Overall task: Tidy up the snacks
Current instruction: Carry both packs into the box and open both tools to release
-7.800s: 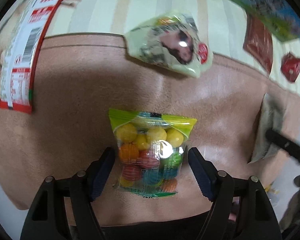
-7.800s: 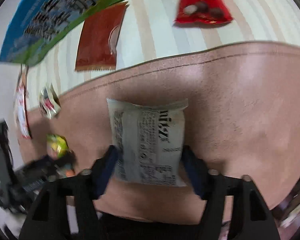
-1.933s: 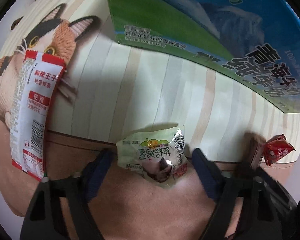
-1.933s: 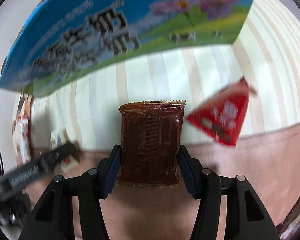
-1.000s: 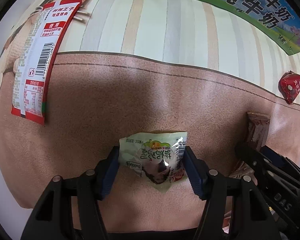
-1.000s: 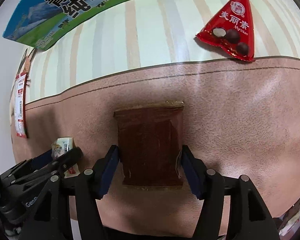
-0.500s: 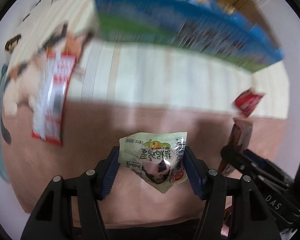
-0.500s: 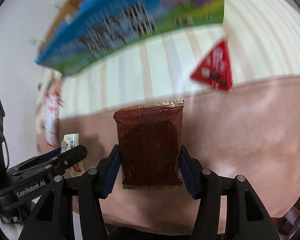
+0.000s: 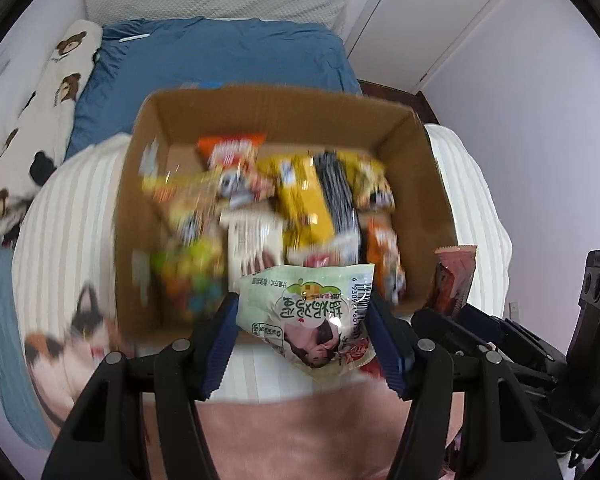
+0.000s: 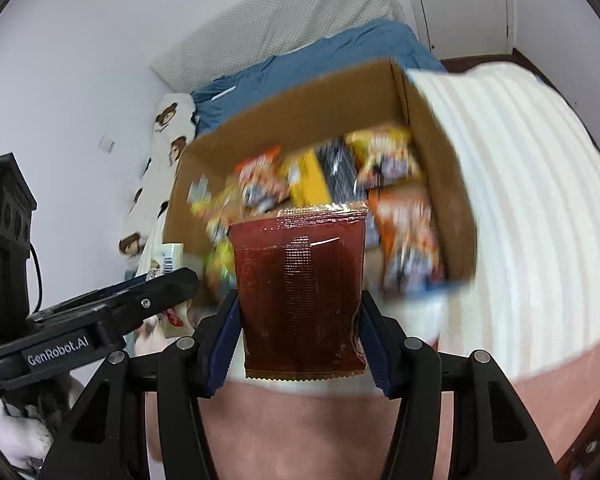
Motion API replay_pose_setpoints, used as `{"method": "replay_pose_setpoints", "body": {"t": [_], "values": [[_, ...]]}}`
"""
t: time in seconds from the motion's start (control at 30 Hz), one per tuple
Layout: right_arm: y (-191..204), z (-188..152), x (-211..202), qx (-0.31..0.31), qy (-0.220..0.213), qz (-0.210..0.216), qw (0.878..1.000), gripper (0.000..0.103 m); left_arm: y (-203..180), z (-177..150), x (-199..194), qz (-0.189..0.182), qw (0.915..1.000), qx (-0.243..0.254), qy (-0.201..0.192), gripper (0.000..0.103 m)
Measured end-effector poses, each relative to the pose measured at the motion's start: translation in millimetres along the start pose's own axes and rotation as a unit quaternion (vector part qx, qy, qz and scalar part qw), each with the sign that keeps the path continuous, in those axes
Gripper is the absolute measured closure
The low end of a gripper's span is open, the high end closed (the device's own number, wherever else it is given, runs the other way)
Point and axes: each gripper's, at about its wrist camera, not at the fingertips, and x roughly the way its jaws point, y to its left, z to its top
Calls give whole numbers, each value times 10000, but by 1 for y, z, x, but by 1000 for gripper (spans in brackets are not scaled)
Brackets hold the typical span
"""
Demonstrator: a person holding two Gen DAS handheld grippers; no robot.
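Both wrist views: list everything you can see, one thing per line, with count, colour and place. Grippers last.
cardboard box: one, brown, open, on the striped cover ahead of both grippers
snack packets in the box: several, yellow, orange, black and mixed colours, blurred, count unclear
pale green packet: one, pale green with a barcode, between the left gripper's pads
dark red packet: one, dark red foil, between the right gripper's pads
striped cover: one, cream with pale stripes, under the box
blue bedding: one, blue, behind the box
bear-print pillow: one, white with brown bears, left of the box
door: one, white, far right corner
left gripper: black with blue pads, shut on the pale green packet
right gripper: black with blue pads, shut on the dark red packet
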Motion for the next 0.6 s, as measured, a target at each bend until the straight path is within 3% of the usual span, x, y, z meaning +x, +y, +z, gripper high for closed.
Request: {"method": "replay_pose_setpoints", "body": {"t": [0.17, 0.3, 0.6], "values": [[-6, 67, 41, 69, 243, -141, 9996, 44, 9, 59, 45, 57, 9985, -145, 525, 43], [-12, 101, 83, 24, 575, -297, 9979, 44, 22, 98, 91, 61, 9933, -325, 1112, 43], [-26, 130, 145, 67, 1304, -299, 9910, 42, 38, 122, 147, 164, 9802, -554, 1893, 42]]}}
